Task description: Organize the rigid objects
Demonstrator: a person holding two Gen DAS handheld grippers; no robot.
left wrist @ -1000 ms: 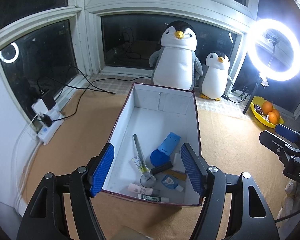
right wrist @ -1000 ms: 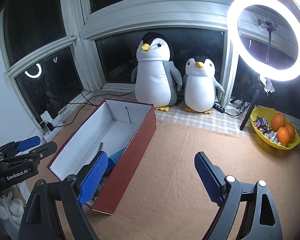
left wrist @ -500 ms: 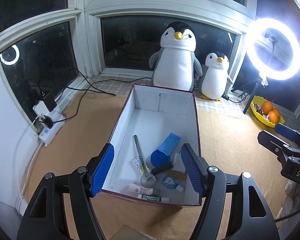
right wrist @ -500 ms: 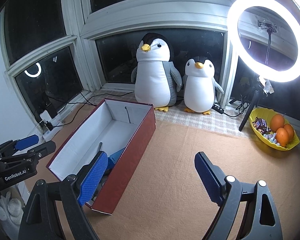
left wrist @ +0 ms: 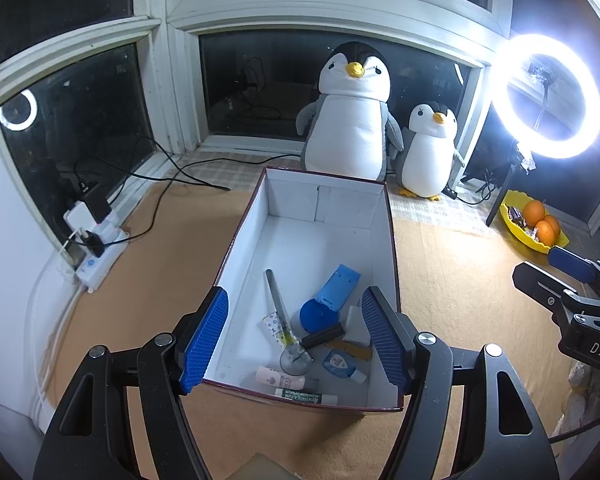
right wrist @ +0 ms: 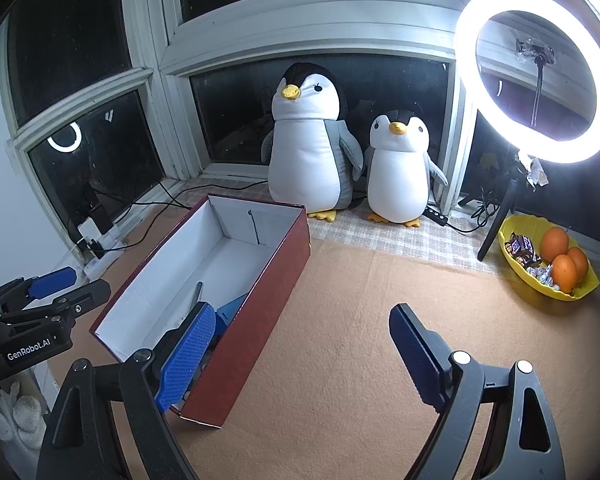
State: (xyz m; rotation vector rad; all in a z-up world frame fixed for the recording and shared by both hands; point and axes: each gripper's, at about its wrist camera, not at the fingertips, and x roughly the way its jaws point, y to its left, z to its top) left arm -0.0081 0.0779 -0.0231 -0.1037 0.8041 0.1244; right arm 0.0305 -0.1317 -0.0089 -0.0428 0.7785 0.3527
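In the left wrist view, the left gripper (left wrist: 294,338) hangs at lower centre with its blue-padded jaws spread and nothing between them, above the near end of a long dark-red cardboard box with a white inside (left wrist: 324,204). Small rigid items lie clustered at that near end: a blue plastic case (left wrist: 338,286), a grey pen (left wrist: 276,296) and a white tube (left wrist: 280,378). In the right wrist view, the right gripper (right wrist: 300,354) is spread wide and empty at lower centre over the tan mat (right wrist: 360,300), just right of the box.

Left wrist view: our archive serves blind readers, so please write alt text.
An open tool hovers empty over a white-lined box holding small toiletries. Two plush penguins sit behind it by a dark window, a ring light glowing right.
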